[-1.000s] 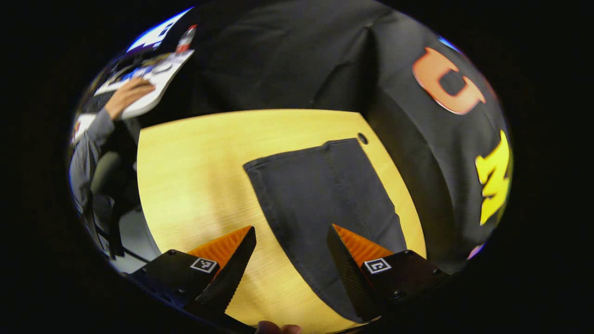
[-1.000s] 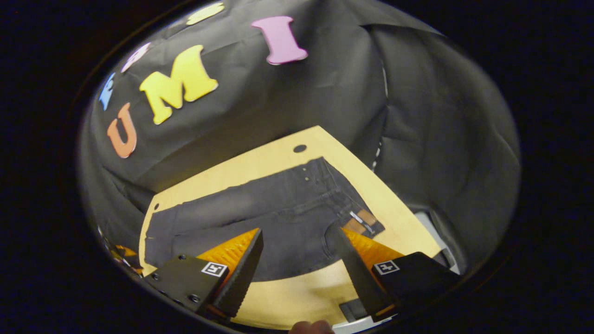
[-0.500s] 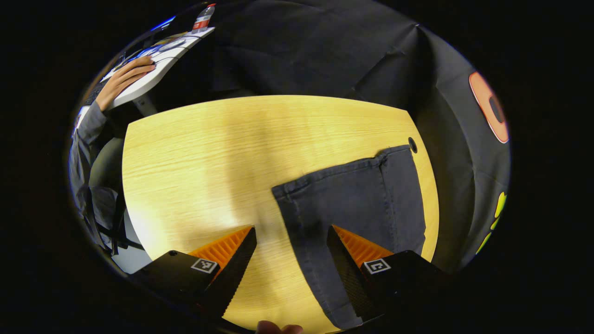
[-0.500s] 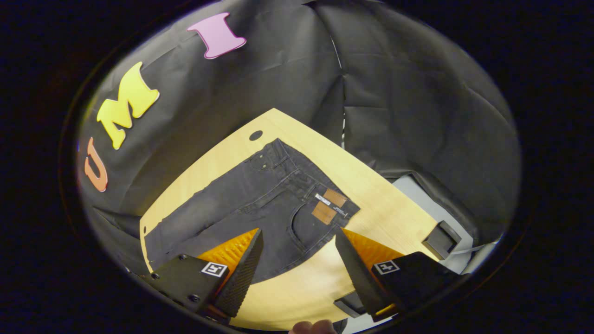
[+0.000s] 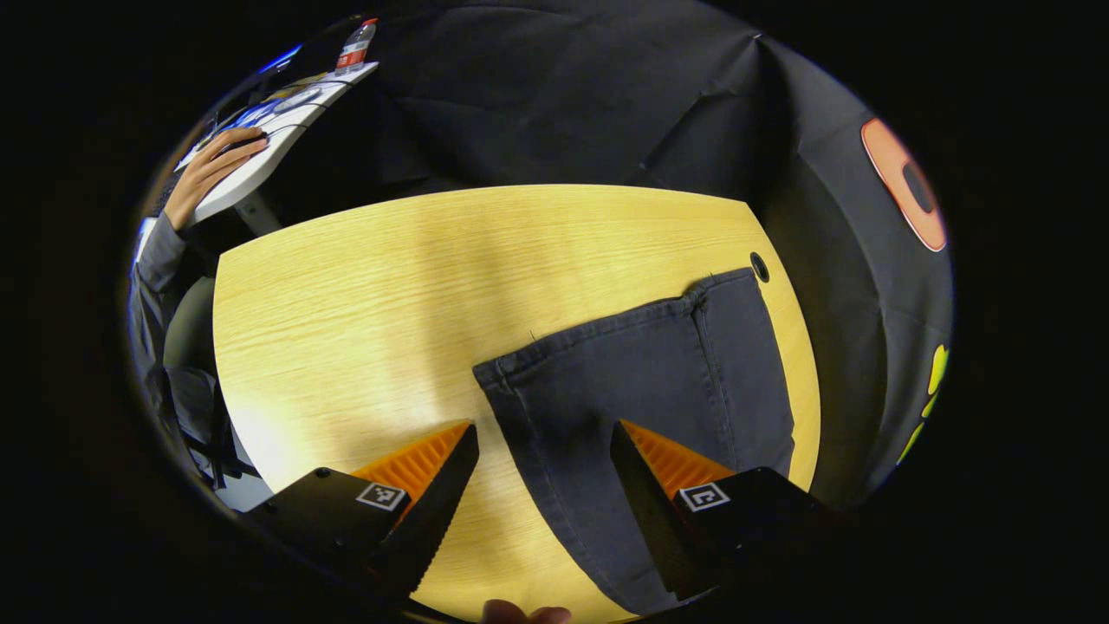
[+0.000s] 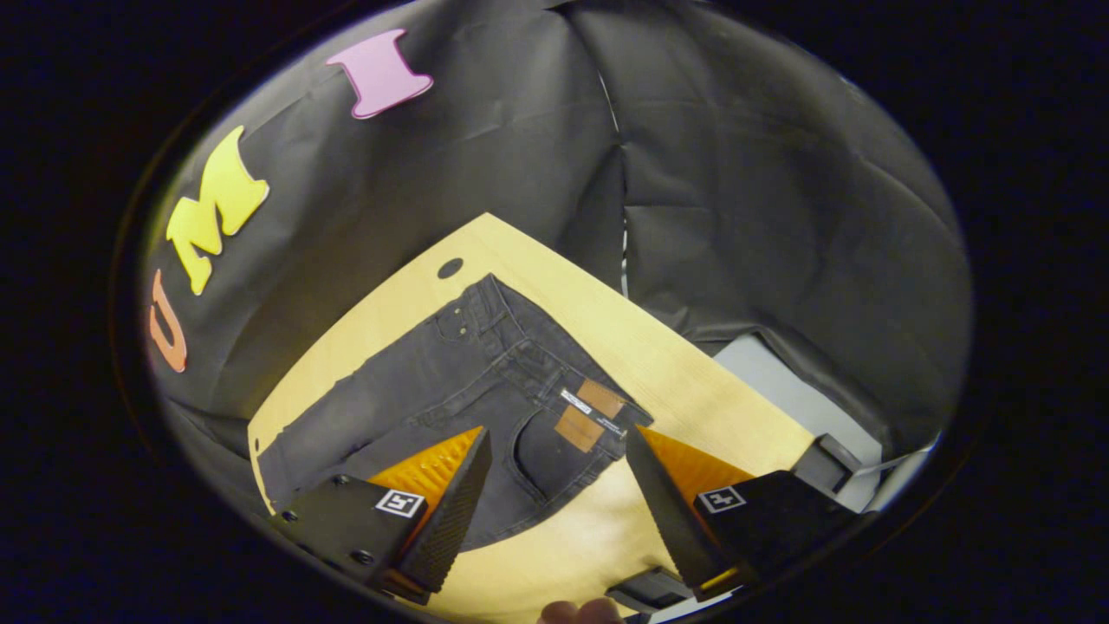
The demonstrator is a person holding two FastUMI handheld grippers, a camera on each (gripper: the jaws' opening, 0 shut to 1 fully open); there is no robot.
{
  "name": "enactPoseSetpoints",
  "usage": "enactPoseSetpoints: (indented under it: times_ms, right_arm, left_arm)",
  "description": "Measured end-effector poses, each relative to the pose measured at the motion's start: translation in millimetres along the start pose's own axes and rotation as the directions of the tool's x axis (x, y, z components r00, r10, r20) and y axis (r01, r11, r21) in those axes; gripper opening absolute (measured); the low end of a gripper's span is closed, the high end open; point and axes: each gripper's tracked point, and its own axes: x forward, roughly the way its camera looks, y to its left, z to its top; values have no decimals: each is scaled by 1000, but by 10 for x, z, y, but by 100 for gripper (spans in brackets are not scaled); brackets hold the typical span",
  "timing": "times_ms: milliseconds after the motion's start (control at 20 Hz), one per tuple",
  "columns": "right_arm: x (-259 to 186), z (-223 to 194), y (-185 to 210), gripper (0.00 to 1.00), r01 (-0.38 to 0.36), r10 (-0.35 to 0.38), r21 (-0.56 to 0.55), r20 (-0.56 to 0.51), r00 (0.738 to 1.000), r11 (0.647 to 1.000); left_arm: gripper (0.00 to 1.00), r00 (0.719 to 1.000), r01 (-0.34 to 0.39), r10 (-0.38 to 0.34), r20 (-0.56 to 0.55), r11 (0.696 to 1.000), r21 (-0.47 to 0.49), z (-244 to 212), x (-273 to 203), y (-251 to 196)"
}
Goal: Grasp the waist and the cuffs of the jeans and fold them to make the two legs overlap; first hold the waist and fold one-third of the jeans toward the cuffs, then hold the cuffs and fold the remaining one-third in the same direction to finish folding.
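Note:
Dark grey jeans (image 6: 450,381) lie flat on the light wooden table (image 6: 676,381). In the right gripper view the waist with its brown label (image 6: 589,414) is nearest, and the legs run off to the lower left. My right gripper (image 6: 554,468) hovers open above the seat, just short of the waist. In the left gripper view the cuffs (image 5: 624,325) lie ahead with their hem facing the bare tabletop (image 5: 364,295). My left gripper (image 5: 541,464) is open above the near leg's edge, holding nothing.
A person's hand (image 5: 208,165) rests on a white side desk (image 5: 260,156) with a bottle (image 5: 353,45) beyond the table's left end. A small hole (image 5: 759,264) marks the far table corner. Grey floor and a dark box (image 6: 823,459) lie past the waist end.
Both grippers have swung over the last second: the left view now faces the cuffs and the bare tabletop, the right view the waist end. The jeans lie unmoved and both grippers stay open.

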Motion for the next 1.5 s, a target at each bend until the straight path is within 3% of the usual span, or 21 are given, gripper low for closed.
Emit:
enactPoseSetpoints:
  times_ms: [300, 350, 400, 750, 1250, 1400, 1500]
  right_arm:
    - [178, -58, -9, 98, 0, 2, 41, -41, 999, 999]
    - [212, -53, 27, 93, -1, 3, 57, -46, 999, 998]
    - [247, -40, 67, 98, -3, 7, 68, -47, 999, 998]
    - [448, 3, 230, 98, 22, -17, 80, -69, 997, 997]
    - [608, -31, 6, 98, 87, -76, 105, -101, 992, 991]
    - [656, -2, -17, 94, 86, -66, 164, -121, 990, 983]
    - [688, -3, -41, 98, 95, -67, 200, -144, 987, 975]
  left_arm:
    - [98, 1000, -4, 4, 4, 1000, -27, 12, -11, 37]
    - [98, 1000, -5, 5, 1, 999, -36, 8, -3, 60]
    - [98, 1000, -4, 3, -4, 999, -40, -1, 6, 60]
    - [98, 1000, -2, 1, 6, 1000, 5, 54, 56, -46]
    - [97, 1000, -14, 14, 6, 999, 47, 63, 111, -154]
    - [94, 1000, -13, 12, -18, 999, -43, 98, 131, -151]
    - [94, 999, -11, 8, -38, 997, -78, 104, 126, -170]
